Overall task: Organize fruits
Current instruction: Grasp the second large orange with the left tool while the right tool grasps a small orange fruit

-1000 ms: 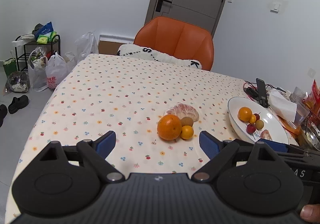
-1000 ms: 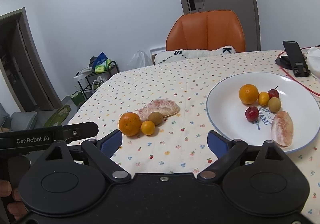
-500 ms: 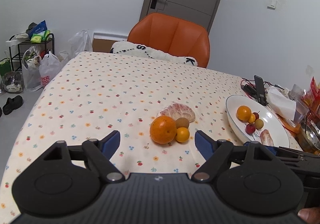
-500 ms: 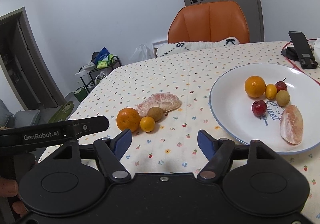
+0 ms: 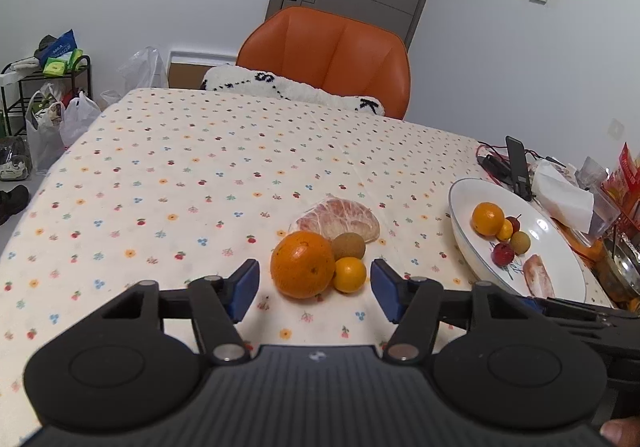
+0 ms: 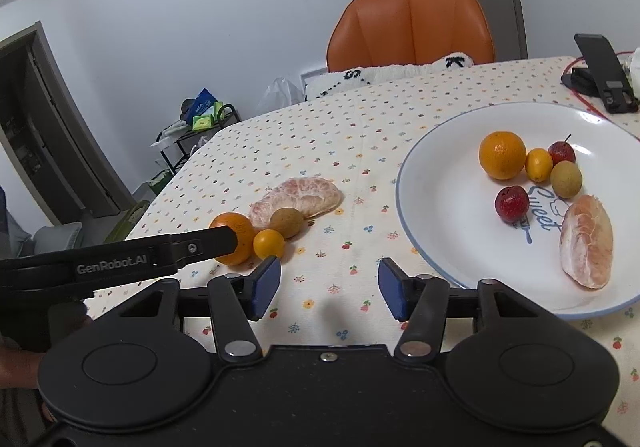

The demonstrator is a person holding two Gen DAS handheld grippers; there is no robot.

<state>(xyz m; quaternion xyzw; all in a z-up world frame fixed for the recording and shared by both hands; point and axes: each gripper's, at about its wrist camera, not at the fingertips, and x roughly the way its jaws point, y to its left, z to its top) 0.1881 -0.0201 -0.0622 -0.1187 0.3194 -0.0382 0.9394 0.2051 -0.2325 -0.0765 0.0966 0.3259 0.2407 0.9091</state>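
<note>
Looking along the left gripper (image 5: 315,287), the jaws stand wide and empty, with the big orange (image 5: 303,264) and the small yellow-orange fruit (image 5: 349,274) lying just beyond and between the blue pads. These two touch each other, and the brown fruit (image 5: 349,245) presses against both from behind, with the peeled pomelo segment (image 5: 336,224) touching it at the back. The risk here is crowding: closing on the orange as things lie would likely catch the small fruit too, or nudge it so that it rolls across the tablecloth (image 5: 200,175). The orange is round and smooth, so a grip off its middle could squeeze it out forward. The plate (image 5: 560,247) sits well apart to the right, so a carry across is needed, and a loose hold might drop the fruit on the way.

From the right wrist view, the right gripper (image 6: 326,287) is also spread wide and holds nothing, hovering over bare cloth between the cluster and the plate's rim. The left tool's arm reaches in front of the orange, so both grippers moving toward the cluster could collide. On the plate five fruits sit grouped at the far side, and a fruit set down hard could knock them.
</note>
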